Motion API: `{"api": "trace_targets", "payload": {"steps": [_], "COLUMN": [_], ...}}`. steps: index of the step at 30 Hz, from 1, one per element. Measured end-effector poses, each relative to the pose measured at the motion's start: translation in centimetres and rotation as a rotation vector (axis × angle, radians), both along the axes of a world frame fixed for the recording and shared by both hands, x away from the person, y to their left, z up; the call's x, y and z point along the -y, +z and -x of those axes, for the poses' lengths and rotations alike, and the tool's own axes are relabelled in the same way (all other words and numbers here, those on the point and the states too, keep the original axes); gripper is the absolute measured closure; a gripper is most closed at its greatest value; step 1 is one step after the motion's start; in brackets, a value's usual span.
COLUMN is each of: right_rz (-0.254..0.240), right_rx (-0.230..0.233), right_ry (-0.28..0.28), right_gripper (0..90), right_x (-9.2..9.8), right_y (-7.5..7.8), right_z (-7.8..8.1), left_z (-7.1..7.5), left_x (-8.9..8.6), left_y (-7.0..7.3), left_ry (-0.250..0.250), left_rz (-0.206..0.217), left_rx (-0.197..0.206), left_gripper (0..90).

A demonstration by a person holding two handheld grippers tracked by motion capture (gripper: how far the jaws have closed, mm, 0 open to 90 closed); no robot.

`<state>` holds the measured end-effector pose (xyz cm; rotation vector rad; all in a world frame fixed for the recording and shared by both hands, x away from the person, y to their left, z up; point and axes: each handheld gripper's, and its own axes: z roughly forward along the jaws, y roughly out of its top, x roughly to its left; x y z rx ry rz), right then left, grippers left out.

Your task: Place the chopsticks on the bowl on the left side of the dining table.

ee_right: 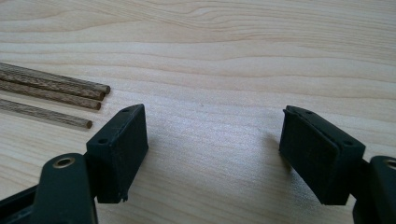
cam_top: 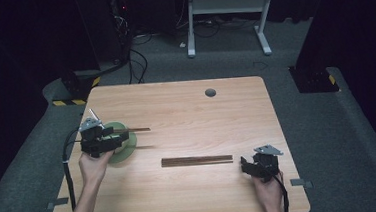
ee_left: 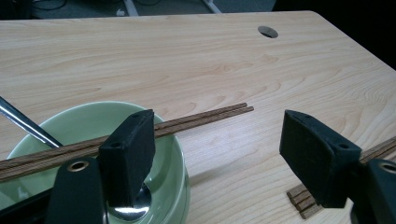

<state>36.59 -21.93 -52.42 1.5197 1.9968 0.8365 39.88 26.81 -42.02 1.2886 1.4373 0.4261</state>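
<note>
A pale green bowl (cam_top: 126,144) (ee_left: 88,121) sits at the table's left side. A pair of brown chopsticks (cam_top: 138,129) (ee_left: 205,116) lies across its rim, and a metal spoon (ee_left: 23,122) rests inside it. My left gripper (cam_top: 120,138) (ee_left: 217,154) hovers open just over the bowl, nothing between its jaws. Several more chopsticks (cam_top: 197,160) (ee_right: 51,91) lie in a row near the table's middle. My right gripper (cam_top: 245,164) (ee_right: 212,154) stands open low over bare wood, just right of their tips.
The wooden table (cam_top: 186,111) has a round cable hole (cam_top: 210,92) (ee_left: 267,31) near its far edge. Beyond the table a white desk frame (cam_top: 227,13) stands on dark carpet, with cables on the floor.
</note>
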Motion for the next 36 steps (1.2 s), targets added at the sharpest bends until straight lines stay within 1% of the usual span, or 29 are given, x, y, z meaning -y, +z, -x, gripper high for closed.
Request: {"api": "trace_targets", "payload": {"steps": [2, 3, 4, 5, 7, 8, 10, 11, 14, 15, 22, 23, 26, 30, 33, 35, 36], "right_rz": [0.0, 0.0, 0.0, 0.0, 0.0, 0.0, 0.0, 0.0, 0.0, 0.0, 0.0, 0.0, 0.0, 0.0, 0.0, 0.0, 0.0], "right_rx": [0.0, 0.0, 0.0, 0.0, 0.0, 0.0, 0.0, 0.0, 0.0, 0.0, 0.0, 0.0, 0.0, 0.0, 0.0, 0.0, 0.0], "right_ry": [0.0, 0.0, 0.0, 0.0, 0.0, 0.0, 0.0, 0.0, 0.0, 0.0, 0.0, 0.0, 0.0, 0.0, 0.0, 0.0, 0.0], "right_gripper": [23.1, 23.1, 23.1, 23.1, 23.1, 23.1, 23.1, 23.1, 23.1, 23.1, 23.1, 23.1, 23.1, 23.1, 23.1, 23.1, 23.1], "right_x": [0.0, 0.0, 0.0, 0.0, 0.0, 0.0, 0.0, 0.0, 0.0, 0.0, 0.0, 0.0, 0.0, 0.0, 0.0, 0.0, 0.0], "right_y": [0.0, 0.0, 0.0, 0.0, 0.0, 0.0, 0.0, 0.0, 0.0, 0.0, 0.0, 0.0, 0.0, 0.0, 0.0, 0.0, 0.0], "right_z": [0.0, 0.0, 0.0, 0.0, 0.0, 0.0, 0.0, 0.0, 0.0, 0.0, 0.0, 0.0, 0.0, 0.0, 0.0, 0.0, 0.0], "left_z": [0.0, 0.0, 0.0, 0.0, 0.0, 0.0, 0.0, 0.1, 0.1, 0.1, 0.0, 0.0, 0.1, 0.2, 0.2, 0.2, 0.2], "left_x": [0.0, 0.1, 0.2, 0.2, 0.4, 0.4, 0.5, 0.6, 0.8, 0.9, 1.5, 1.6, 1.8, 1.9, 2.1, 2.0, 2.1], "left_y": [0.0, 0.0, 0.0, 0.0, 0.0, -0.1, 0.0, 0.0, 0.0, 0.0, -0.1, -0.1, 0.1, 0.2, 0.2, 0.1, 0.1], "left_ry": [-0.004, -0.006, -0.003, -0.009, -0.007, -0.018, -0.015, -0.021, -0.027, -0.024, -0.044, -0.043, -0.05, -0.057, -0.049, -0.061, -0.06], "left_rz": [-0.006, -0.004, 0.007, -0.003, 0.006, -0.008, 0.006, 0.002, 0.008, 0.017, 0.015, 0.018, 0.047, 0.047, 0.063, 0.045, 0.047], "left_rx": [-0.002, -0.004, -0.003, -0.005, -0.001, -0.005, -0.004, -0.005, -0.003, -0.002, -0.006, -0.005, -0.005, 0.0, 0.002, -0.001, -0.004], "left_gripper": [27.5, 27.6, 27.7, 27.7, 27.8, 27.8, 27.8, 27.8, 27.9, 27.9, 28.1, 28.1, 28.2, 28.4, 28.5, 28.5, 28.5]}}
